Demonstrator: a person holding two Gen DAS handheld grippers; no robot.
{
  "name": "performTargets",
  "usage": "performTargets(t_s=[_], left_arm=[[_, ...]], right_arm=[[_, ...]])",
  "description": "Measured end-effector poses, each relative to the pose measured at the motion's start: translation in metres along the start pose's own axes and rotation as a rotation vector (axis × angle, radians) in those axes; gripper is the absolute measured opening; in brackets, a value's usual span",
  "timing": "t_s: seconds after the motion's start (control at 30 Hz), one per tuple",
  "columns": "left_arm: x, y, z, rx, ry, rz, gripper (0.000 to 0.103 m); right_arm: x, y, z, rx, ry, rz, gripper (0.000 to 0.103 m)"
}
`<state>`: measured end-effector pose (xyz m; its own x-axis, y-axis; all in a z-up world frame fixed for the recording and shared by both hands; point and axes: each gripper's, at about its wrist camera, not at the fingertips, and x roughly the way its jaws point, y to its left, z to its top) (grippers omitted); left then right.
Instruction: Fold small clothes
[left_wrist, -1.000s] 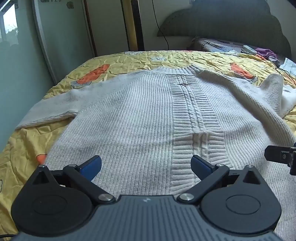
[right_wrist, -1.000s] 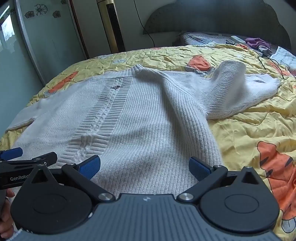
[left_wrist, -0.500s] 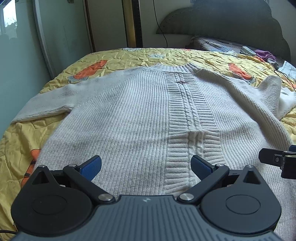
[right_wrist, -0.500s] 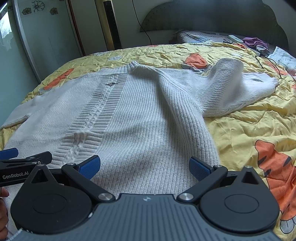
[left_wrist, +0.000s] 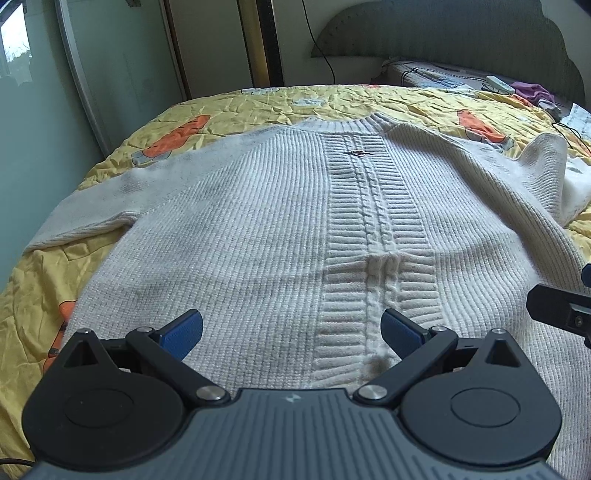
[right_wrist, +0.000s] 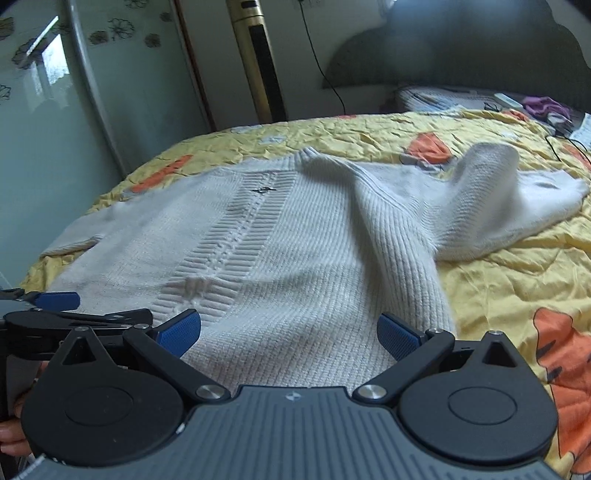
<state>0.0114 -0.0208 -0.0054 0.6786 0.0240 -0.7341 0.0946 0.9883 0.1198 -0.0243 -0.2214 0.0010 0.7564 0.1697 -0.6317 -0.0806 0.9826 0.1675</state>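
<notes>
A cream knitted sweater (left_wrist: 258, 229) lies spread on the bed, hem toward me, collar at the far end; it also shows in the right wrist view (right_wrist: 295, 258). Its left sleeve (left_wrist: 85, 218) lies flat out to the left. Its right sleeve (right_wrist: 491, 206) is bunched up in a hump at the right. My left gripper (left_wrist: 291, 332) is open and empty just above the hem near the cable band. My right gripper (right_wrist: 290, 330) is open and empty above the hem's right part. Each gripper shows at the edge of the other's view.
The bed has a yellow quilt with orange prints (right_wrist: 517, 280). A green wardrobe door (left_wrist: 44, 122) stands close on the left. A headboard (left_wrist: 461, 37), a pillow with a remote (left_wrist: 498, 84) and purple cloth (left_wrist: 532, 90) lie at the far right.
Both grippers have drawn back and tilted up a little, so more of the room shows. The sweater has not moved. The right view is blurred by motion.
</notes>
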Motion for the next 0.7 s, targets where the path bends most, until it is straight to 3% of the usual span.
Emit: performTargets(t_s=[0.27, 0.5, 0.7], left_arm=[[0.004, -0.009, 0.002, 0.023, 0.007, 0.006, 0.103], [0.007, -0.014, 0.004, 0.042, 0.012, 0.011, 0.103], [0.01, -0.017, 0.009, 0.052, 0.012, 0.019, 0.103]], right_arm=[[-0.006, -0.007, -0.001, -0.008, -0.025, 0.009, 0.103], [-0.012, -0.014, 0.0, 0.001, -0.061, 0.08, 0.103], [-0.011, -0.031, 0.003, 0.116, -0.071, 0.18, 0.103]])
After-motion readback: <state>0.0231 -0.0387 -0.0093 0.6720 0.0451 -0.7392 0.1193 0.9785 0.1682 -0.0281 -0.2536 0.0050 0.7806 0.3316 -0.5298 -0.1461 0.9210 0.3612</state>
